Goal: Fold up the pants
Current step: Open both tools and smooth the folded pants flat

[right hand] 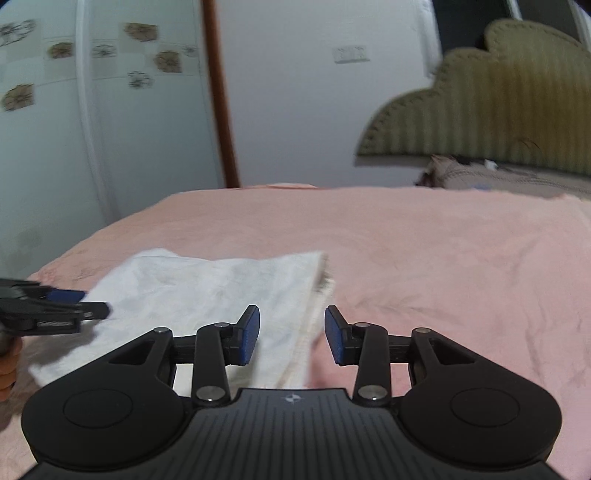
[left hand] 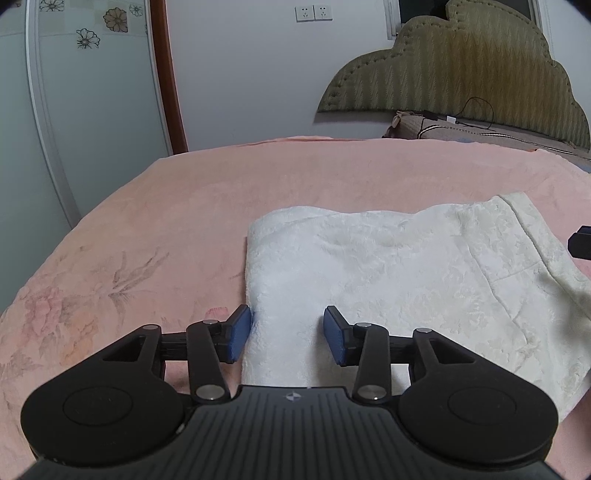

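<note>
The white textured pants [left hand: 399, 280] lie folded into a flat rectangle on the pink bedspread [left hand: 192, 206]. My left gripper [left hand: 287, 338] is open and empty, its jaws astride the near left corner of the fold. In the right wrist view the pants [right hand: 207, 291] lie left of centre on the pink bedspread [right hand: 461, 266]. My right gripper [right hand: 291, 338] is open and empty, low over the pants' right edge. The left gripper [right hand: 74, 304] shows at the left edge of that view. The right gripper's tip [left hand: 580, 245] shows at the far right of the left view.
An olive padded headboard [left hand: 461, 66] stands at the back right, with a pillow and a black cable [left hand: 476, 118] below it. A wardrobe door with flower prints [left hand: 85, 92] and a brown frame [left hand: 170, 74] stand to the left. The wall carries sockets [left hand: 314, 13].
</note>
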Motion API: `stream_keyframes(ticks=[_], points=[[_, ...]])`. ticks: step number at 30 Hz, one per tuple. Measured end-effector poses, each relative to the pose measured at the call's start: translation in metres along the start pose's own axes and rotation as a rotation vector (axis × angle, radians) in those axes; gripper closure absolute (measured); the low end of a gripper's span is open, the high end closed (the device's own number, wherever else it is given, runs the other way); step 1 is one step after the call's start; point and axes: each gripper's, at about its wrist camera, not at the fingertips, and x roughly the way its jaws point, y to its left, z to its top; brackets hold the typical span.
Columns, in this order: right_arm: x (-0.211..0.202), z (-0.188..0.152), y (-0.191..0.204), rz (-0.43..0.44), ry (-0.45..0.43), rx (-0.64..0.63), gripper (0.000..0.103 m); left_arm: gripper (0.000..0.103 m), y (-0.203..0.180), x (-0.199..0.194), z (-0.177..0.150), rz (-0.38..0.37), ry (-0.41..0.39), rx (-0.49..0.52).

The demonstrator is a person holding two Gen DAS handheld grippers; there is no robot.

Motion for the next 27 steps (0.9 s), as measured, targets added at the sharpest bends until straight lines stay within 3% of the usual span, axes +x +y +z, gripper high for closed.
stream_keyframes(ticks=[5, 8, 19, 21, 23, 27], points=[[0.007, -0.005, 0.029, 0.054, 0.047, -0.142, 0.065, 0.051, 0.002, 0.003, -0.001, 0.004, 0.004, 0.002], [0.021, -0.012, 0.036, 0.006, 0.113, -0.19, 0.066, 0.045, 0.004, 0.004, -0.001, 0.008, 0.009, -0.011], [0.023, -0.018, 0.031, 0.015, 0.109, -0.135, 0.066, 0.026, 0.005, 0.004, -0.004, 0.06, 0.007, -0.036], [0.02, -0.02, 0.03, 0.015, 0.095, -0.114, 0.061, 0.022, 0.006, 0.001, -0.005, 0.066, 0.003, -0.039], [0.014, -0.022, 0.028, 0.015, 0.076, -0.089, 0.038, 0.02, 0.01, -0.003, -0.008, 0.064, 0.006, -0.055], [0.006, -0.027, 0.019, -0.022, 0.074, -0.068, 0.035, 0.016, 0.025, -0.016, -0.02, 0.022, 0.022, -0.099]])
